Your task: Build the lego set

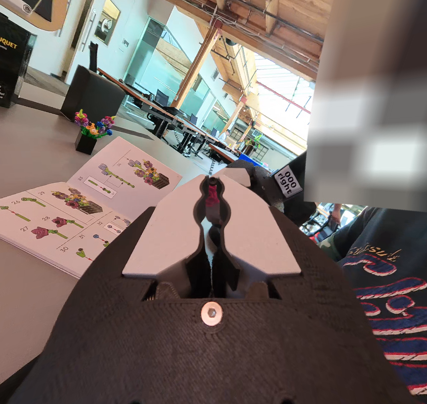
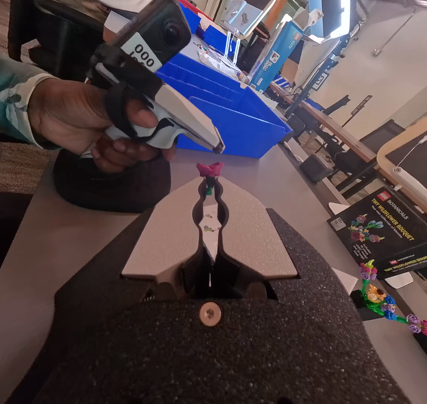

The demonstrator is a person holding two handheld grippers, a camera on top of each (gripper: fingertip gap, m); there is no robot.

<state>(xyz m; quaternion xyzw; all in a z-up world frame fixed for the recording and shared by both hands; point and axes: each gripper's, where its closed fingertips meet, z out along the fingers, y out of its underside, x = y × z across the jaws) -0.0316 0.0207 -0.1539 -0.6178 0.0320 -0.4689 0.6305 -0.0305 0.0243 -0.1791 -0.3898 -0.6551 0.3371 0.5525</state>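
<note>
Grippers: two, each in a hand. Right gripper (image 2: 209, 180) is clamping one small flower (image 2: 209, 169) by its green stem, stem lying along the fingers, magenta bloom pointing forward past the tips. Left gripper (image 1: 211, 181) is showing fingers together, empty. One finished bouquet (image 1: 93, 124) is standing on the grey table (image 1: 34, 161); one instruction booklet (image 1: 69, 208) is lying open beside it

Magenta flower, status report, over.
Right tongs shut on magenta flower, held off the table. Left tongs shut, empty, just above the bloom. Bouquet waiting. Nothing in the way.
</note>
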